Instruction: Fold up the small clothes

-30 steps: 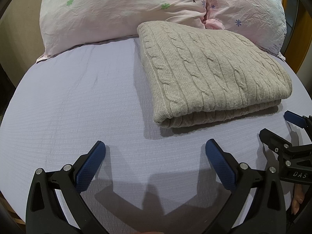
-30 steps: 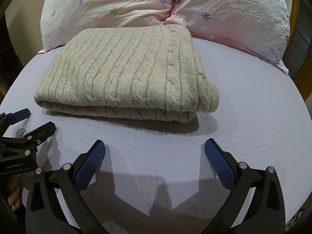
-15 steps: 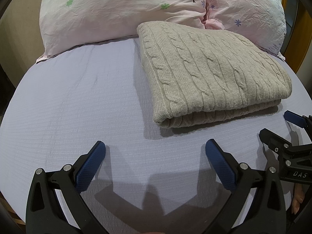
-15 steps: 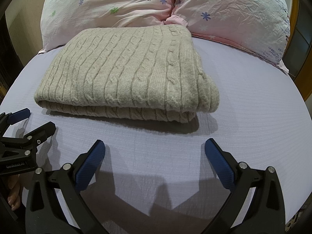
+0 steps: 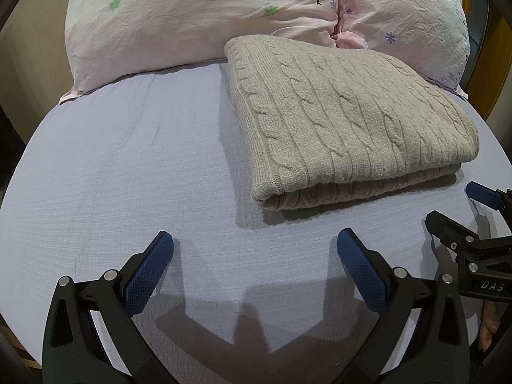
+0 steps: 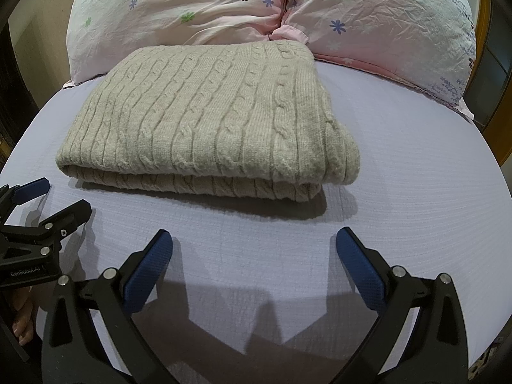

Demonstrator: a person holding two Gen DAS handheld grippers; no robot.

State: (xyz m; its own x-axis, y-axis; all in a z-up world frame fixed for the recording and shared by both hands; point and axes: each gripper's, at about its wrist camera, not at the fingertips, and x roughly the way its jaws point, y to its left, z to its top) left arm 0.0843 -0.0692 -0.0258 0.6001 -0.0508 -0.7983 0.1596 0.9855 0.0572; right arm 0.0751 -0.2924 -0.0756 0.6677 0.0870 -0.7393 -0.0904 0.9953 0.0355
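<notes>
The beige cable-knit sweater (image 6: pixel 204 118) is already folded on the lavender sheet (image 5: pixel 128 176), up by the pillows (image 5: pixel 198 22). Left gripper (image 5: pixel 255 249) and right gripper (image 6: pixel 254 249) both hang spread wide, holding nothing. Looks finished, I think; at most square up the edges gently.

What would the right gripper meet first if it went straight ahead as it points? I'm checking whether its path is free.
Probably the near folded edge of the beige cable-knit sweater. The right gripper is open over bare bed sheet, nothing between. How high it sits above the sheet is unclear.
</notes>
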